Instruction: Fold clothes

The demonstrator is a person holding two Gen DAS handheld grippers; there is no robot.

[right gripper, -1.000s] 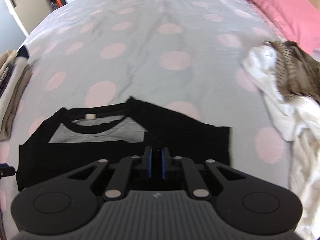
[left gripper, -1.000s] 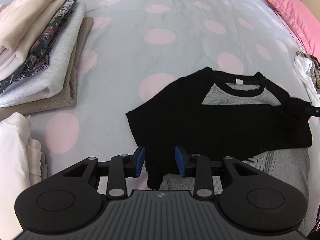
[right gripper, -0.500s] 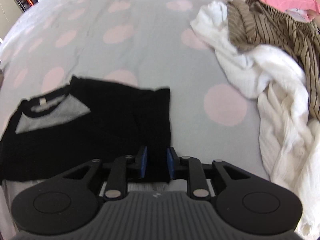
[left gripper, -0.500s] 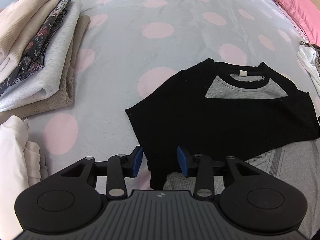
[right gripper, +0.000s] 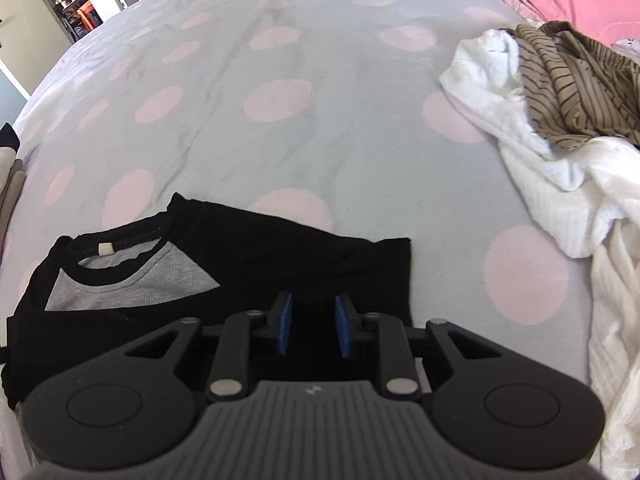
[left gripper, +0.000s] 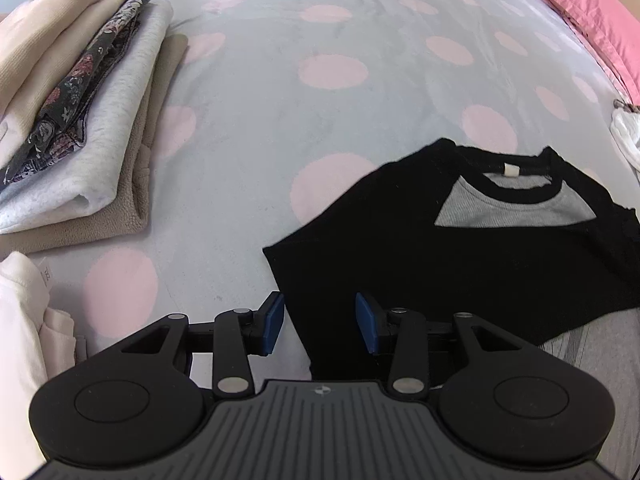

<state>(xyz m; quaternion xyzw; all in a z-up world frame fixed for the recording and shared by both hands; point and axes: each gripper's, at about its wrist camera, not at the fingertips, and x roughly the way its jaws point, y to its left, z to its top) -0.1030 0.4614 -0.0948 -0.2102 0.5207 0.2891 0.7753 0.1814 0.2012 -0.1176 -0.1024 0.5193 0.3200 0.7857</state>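
A black and grey raglan shirt (left gripper: 460, 256) lies on the bed with both black sleeves folded across its chest; it also shows in the right wrist view (right gripper: 200, 280). My left gripper (left gripper: 320, 326) is open, low over the shirt's near left edge, with black cloth lying between its blue pads but not gripped. My right gripper (right gripper: 313, 328) is open over the folded right sleeve, holding nothing.
A stack of folded clothes (left gripper: 76, 128) sits at the left, with a cream garment (left gripper: 20, 340) nearer. A heap of unfolded white and brown striped clothes (right gripper: 560, 128) lies at the right. A pink pillow (left gripper: 592, 20) is at the far right. The bedspread (left gripper: 320, 120) is grey with pink dots.
My right gripper let go of the black sleeve and opened, leaving the sleeve laid across the chest. My left gripper stayed open and shifted slightly left.
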